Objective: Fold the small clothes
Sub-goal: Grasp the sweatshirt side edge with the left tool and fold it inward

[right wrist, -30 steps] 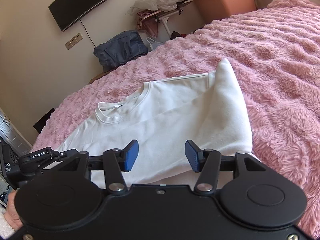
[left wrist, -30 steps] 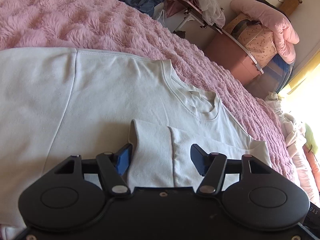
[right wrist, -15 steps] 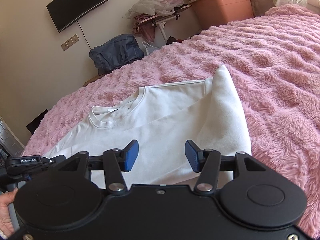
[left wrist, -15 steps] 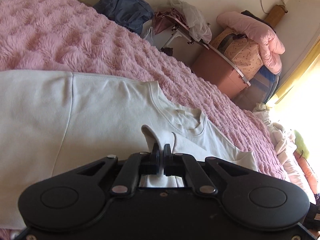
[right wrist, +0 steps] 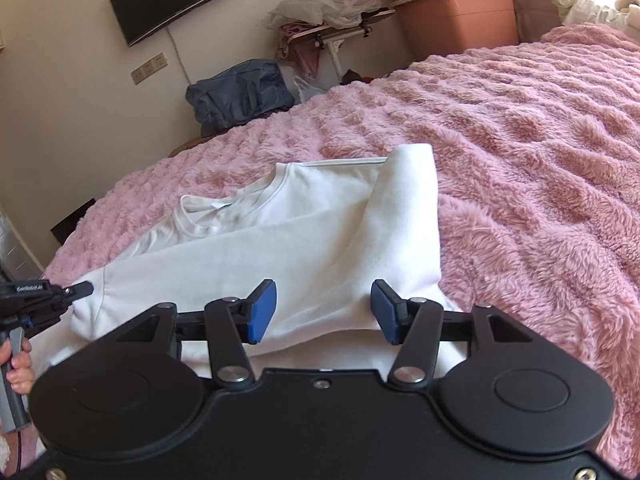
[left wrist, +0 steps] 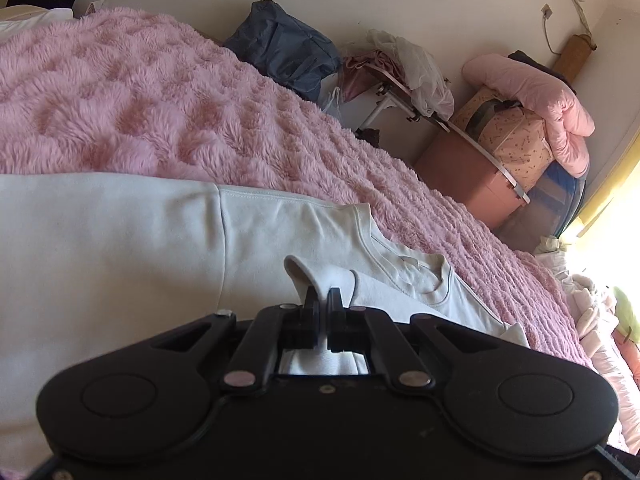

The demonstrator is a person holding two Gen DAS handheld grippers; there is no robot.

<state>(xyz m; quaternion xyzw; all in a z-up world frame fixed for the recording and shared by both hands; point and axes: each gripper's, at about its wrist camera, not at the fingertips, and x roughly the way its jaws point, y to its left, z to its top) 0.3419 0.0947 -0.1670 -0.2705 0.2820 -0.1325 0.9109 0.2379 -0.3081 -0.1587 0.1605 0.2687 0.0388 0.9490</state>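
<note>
A white sweatshirt (left wrist: 120, 248) lies on the pink fluffy bedspread (left wrist: 160, 100). My left gripper (left wrist: 323, 304) is shut on the cuff of the sleeve (left wrist: 320, 276) and holds it lifted over the shirt's body, near the collar (left wrist: 424, 276). In the right wrist view the sleeve (right wrist: 280, 256) stretches across the sweatshirt (right wrist: 328, 184) to the left gripper (right wrist: 76, 290) at the left edge. My right gripper (right wrist: 322, 308) is open and empty, low over the near edge of the shirt.
Beyond the bedspread's (right wrist: 540, 160) far edge stand a dark blue bag (left wrist: 288, 48), a small folding table with clothes (left wrist: 392, 76) and a brown storage bin (right wrist: 456, 20). A TV (right wrist: 172, 0) hangs on the wall. Pale bedding (left wrist: 600, 320) lies at the right.
My left gripper closed on the sleeve cuff and pulled it up and left across the shirt. The right gripper stayed open and barely moved.
</note>
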